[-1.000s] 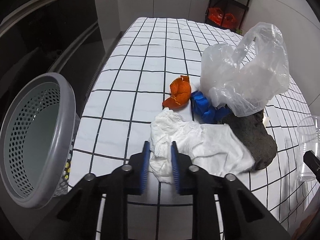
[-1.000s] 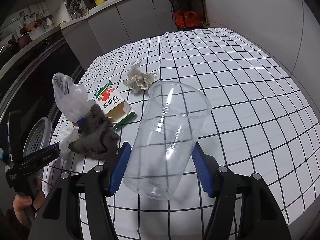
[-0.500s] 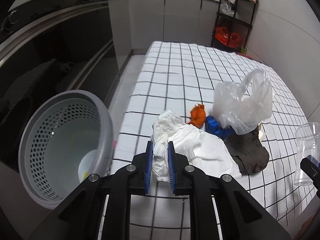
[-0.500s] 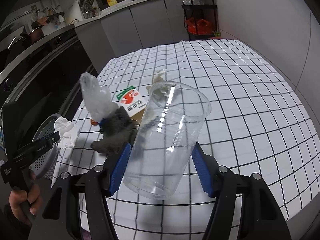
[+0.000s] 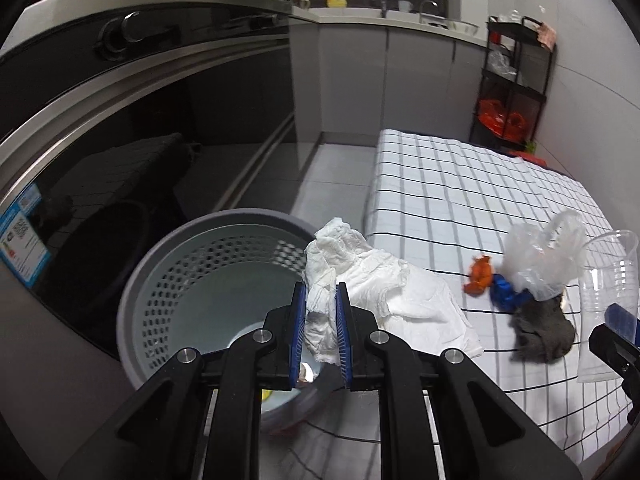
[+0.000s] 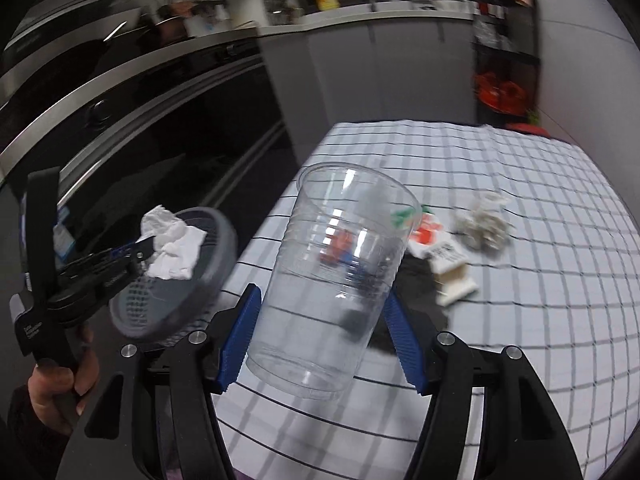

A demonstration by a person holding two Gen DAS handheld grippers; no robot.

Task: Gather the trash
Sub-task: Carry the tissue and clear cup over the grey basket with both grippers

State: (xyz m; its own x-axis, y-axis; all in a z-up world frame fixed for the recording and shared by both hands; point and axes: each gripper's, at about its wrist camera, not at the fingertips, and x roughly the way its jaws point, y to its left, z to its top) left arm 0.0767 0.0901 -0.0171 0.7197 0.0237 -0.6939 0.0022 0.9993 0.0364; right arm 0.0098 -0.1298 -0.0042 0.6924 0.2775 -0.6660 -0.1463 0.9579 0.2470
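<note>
The left gripper point(image 5: 321, 330) is pinching a crumpled white tissue point(image 5: 372, 280), most of it trailing loose off to the side, right above the grey perforated bin point(image 5: 160, 280) that stands on the floor against the near-left corner of the counter point(image 5: 460, 184). The right gripper point(image 6: 320, 340) is clamped around the lower wall of a clear plastic cup point(image 6: 340, 272), tilted, mouth pointing away, above the counter's near edge.

Risks now: the tissue's free tail hangs toward the counter side of the bin rim, so a release here could leave it draped over the rim or back on the checked cloth. The cup is thin and slick; squeeze harder and it buckles, ease off and it slides out before reaching the bin.

The left wrist view shows down into the bin, and also an orange scrap point(image 5: 480, 280), a blue wrapper point(image 5: 506, 296), a clear bag point(image 5: 544, 256) and a dark rag point(image 5: 544, 332). Only the right wrist view shows a small carton point(image 6: 444, 256), a grey paper wad point(image 6: 484, 224), and the hand point(image 6: 60, 392) on the left handle.
</note>
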